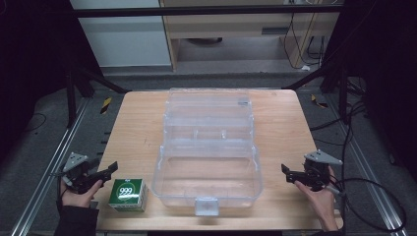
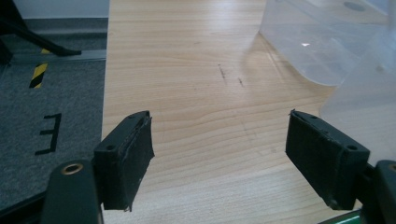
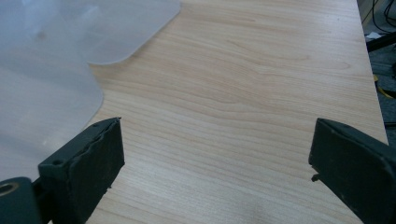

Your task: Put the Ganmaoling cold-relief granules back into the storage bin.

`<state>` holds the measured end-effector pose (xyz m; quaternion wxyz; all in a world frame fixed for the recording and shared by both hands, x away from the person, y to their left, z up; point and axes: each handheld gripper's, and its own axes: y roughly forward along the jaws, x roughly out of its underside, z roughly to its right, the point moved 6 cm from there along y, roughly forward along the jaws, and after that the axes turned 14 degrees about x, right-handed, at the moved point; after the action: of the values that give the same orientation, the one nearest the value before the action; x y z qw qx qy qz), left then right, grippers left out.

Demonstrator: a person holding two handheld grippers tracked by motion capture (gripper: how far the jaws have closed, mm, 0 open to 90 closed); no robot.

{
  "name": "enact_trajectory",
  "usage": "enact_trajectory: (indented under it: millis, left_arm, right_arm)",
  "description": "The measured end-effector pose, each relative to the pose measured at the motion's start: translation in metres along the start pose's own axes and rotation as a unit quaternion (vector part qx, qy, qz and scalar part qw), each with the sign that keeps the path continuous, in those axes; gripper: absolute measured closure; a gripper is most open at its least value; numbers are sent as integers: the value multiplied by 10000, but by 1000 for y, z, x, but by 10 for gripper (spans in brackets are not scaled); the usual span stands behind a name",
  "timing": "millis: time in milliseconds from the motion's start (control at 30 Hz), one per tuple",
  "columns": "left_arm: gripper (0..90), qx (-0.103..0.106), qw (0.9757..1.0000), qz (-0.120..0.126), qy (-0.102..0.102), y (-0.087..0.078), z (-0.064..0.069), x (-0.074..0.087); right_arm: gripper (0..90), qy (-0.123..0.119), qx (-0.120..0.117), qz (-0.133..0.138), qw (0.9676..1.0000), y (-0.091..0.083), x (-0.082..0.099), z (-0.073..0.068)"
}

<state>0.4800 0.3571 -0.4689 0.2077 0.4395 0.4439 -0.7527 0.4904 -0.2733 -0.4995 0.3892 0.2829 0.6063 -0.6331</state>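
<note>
Both hand-held grippers, left [image 1: 109, 171] and right [image 1: 286, 173], are sitting with jaws wide apart on either side of the open clear plastic case [image 1: 206, 147], probably parking before a grab, while the green box [image 1: 128, 194] is waiting on the surface [image 1: 137, 128] beside the left one.

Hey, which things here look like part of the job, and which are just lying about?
Likely in the job:
- open clear plastic storage box
- small green carton marked 999
- left gripper, open
- right gripper, open

Just lying about:
- cables on the floor
- wooden cabinet behind
</note>
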Motion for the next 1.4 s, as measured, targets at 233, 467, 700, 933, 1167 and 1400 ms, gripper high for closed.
enact_trajectory:
  millis: [233, 467, 700, 933, 1167, 1400]
  left_arm:
    - [211, 421, 9985, -197, 274, -1, 8, -7]
    - [198, 870, 9911, -693, 732, -4, 16, -7]
    - [175, 1351, 9765, -1165, 1210, -9, 26, -13]
    - [162, 1534, 9638, -1517, 1568, -12, 33, -19]
    - [150, 1737, 9464, -1908, 1943, -13, 42, -26]
    - [135, 2052, 9219, -2304, 2343, -13, 53, -27]
  right_arm:
    - [30, 33, -11, 12, 10000, -2, 0, 3]
    - [35, -47, 48, -31, 10000, -4, 1, 2]
    - [33, -177, 51, -86, 9998, -2, 3, 0]
    - [28, -259, 43, -159, 9995, -2, 5, -2]
    - [32, -298, 55, -142, 9994, -3, 5, -1]
    - [35, -272, 62, -166, 9995, -3, 8, 1]
